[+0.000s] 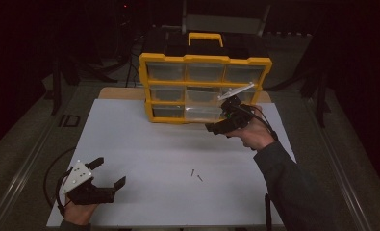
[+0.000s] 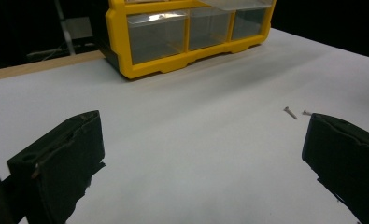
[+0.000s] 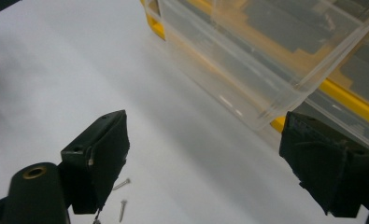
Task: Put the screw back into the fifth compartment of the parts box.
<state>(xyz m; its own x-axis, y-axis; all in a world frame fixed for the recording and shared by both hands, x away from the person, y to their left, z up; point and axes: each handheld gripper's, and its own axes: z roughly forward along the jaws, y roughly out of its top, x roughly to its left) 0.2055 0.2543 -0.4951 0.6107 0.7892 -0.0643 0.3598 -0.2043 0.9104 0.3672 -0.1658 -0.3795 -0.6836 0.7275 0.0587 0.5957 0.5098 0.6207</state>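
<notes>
1. Two small screws [image 1: 196, 174] lie close together on the white desk [image 1: 144, 144], well in front of the yellow organizer [image 1: 204, 86] and apart from it.
2. The organizer stands upright at the far side of the desk, its clear drawers [image 2: 156, 35] facing the person (one bottom-row drawer [image 3: 247, 60] is pulled out).
3. The right gripper [image 1: 224, 126] hovers just in front of the organizer's lower right corner, fingers spread wide and holding nothing.
4. The left gripper [image 1: 109, 172] sits well away from the organizer, near the front left of the desk, its fingers [image 2: 60, 163] also wide and empty; the screws lie beside its far finger in the left gripper view.
</notes>
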